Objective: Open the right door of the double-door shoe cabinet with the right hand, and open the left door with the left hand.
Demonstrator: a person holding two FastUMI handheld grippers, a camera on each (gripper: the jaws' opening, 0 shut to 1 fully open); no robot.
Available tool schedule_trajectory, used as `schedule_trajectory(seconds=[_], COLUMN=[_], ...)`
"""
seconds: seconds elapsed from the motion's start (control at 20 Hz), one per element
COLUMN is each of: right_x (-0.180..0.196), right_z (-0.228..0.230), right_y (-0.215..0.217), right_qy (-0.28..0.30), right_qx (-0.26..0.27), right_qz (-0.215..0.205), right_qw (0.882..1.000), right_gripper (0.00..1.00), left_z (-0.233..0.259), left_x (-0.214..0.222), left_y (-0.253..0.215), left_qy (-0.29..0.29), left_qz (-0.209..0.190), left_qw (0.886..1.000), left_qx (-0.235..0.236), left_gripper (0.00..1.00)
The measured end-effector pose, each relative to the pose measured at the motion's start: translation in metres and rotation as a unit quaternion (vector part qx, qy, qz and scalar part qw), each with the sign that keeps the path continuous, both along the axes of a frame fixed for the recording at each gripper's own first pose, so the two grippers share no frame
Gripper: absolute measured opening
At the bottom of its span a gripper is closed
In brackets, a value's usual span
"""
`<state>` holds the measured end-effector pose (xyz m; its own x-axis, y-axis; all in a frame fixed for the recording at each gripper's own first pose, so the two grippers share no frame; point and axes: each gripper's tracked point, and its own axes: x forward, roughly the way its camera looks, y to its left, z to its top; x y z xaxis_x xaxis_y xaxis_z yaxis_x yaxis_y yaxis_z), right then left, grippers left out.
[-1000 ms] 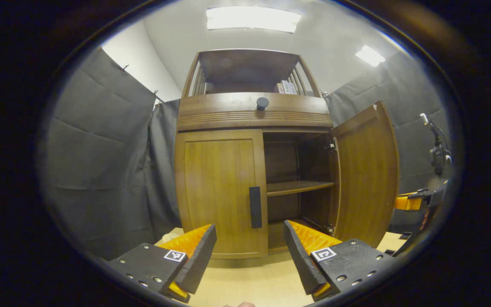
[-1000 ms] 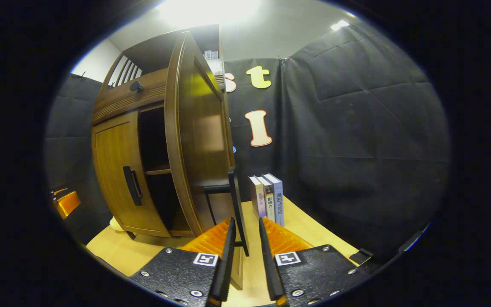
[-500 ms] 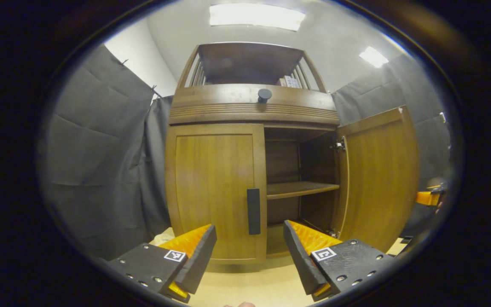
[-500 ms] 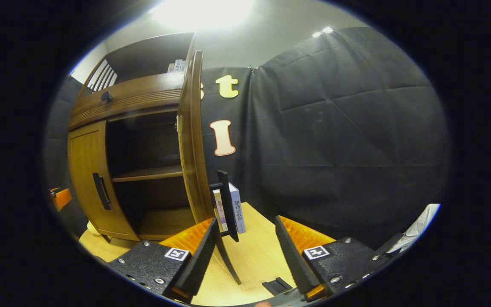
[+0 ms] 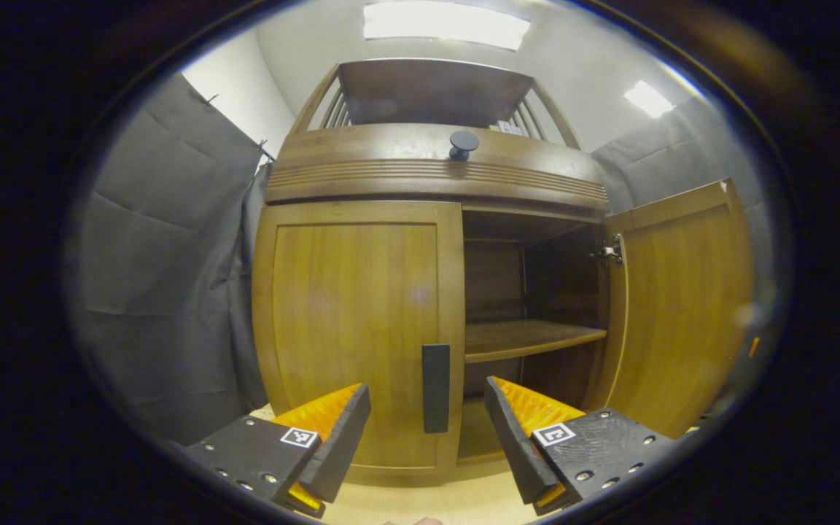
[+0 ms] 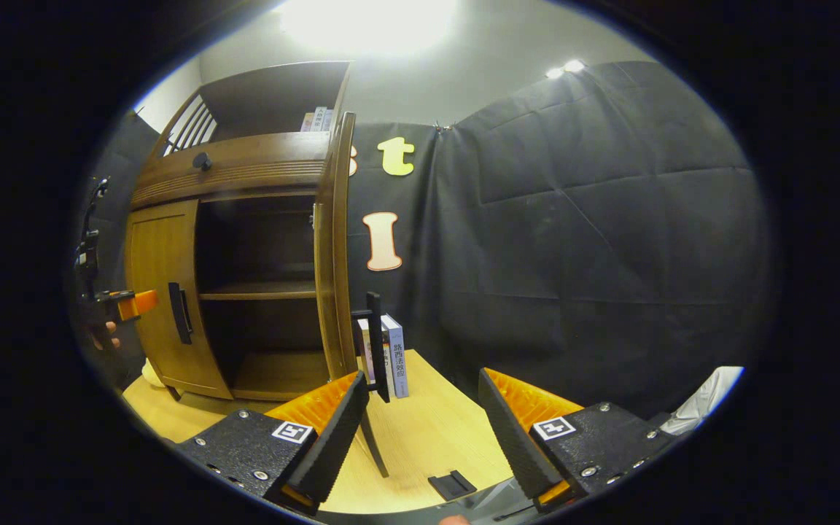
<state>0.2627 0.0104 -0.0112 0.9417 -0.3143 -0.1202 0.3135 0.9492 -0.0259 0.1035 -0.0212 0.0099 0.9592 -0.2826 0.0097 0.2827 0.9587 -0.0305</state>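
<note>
- shoe cabinet (image 5: 362, 313) stands upright on the wooden table (image 6: 427, 437), tall axis vertical
- right door (image 5: 682, 306) swung wide open, left door (image 5: 354, 328) shut flat
- left door's handle (image 5: 435, 388) runs vertically
- left gripper (image 5: 427, 430) jaws apart, lined up on that handle
- right gripper (image 6: 420, 430) jaws apart, holding nothing

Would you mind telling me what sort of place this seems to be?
Probably a staged recording booth, not a home: black cloth walls surround a wooden shoe cabinet standing on a pale tabletop, under ceiling panel lights.
</note>
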Motion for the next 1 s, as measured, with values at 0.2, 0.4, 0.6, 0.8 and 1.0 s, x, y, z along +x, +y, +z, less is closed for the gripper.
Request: schedule_trajectory(seconds=[0.2,0.4,0.6,0.8,1.0], right_x=[-0.003,-0.005,-0.006,-0.008,-0.009], right_z=[-0.001,-0.004,-0.006,-0.008,-0.010], right_y=[0.001,0.000,0.003,0.002,0.004], right_qy=[0.004,0.010,0.014,0.021,0.026], right_qx=[0.001,0.004,0.011,0.011,0.015], right_qz=[-0.001,-0.005,-0.006,-0.003,0.001], right_qw=[1.000,1.000,1.000,1.000,1.000], right_gripper=[0.94,0.94,0.94,0.94,0.94], left_z=[-0.007,-0.030,-0.045,-0.039,-0.038], left_x=[0.026,0.052,0.069,0.082,0.083], left_y=[-0.007,-0.016,-0.029,-0.042,-0.056], left_qy=[0.005,0.036,0.054,0.071,0.069], left_qz=[0.002,0.001,-0.001,0.008,0.025], left_qw=[1.000,0.999,0.998,0.997,0.997], left_qx=[0.002,-0.008,0.006,0.016,0.025], left_gripper=[0.91,0.91,0.91,0.79,0.70])
